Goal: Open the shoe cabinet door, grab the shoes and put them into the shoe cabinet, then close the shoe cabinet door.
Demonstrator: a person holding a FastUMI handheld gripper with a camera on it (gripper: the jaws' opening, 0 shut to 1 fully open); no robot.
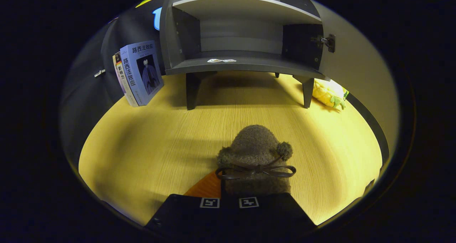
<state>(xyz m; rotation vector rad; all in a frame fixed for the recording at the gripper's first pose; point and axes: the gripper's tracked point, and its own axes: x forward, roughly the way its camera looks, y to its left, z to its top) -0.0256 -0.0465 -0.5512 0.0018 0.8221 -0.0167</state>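
A brown fuzzy shoe (254, 154) with two pompoms and a thin bow points toe-first toward the cabinet. Its heel end is pinched in my gripper (229, 202), whose fingers stand close together, shut on it. An orange strip (206, 188), perhaps the sole, shows at the shoe's left beside the fingers. Beyond the shoe stands the grey shoe cabinet (245, 63) on short legs. Its door (356, 68) is swung open to the right, with the hinge (327, 41) showing. The lower compartment holds nothing but a small white sticker (221, 60) on its floor, under a shelf (245, 6).
The wooden tabletop (149, 143) stretches between the shoe and the cabinet. Two books (140, 72) lean against the dark wall left of the cabinet. A yellow plush toy (329, 93) lies under the open door by the cabinet's right leg.
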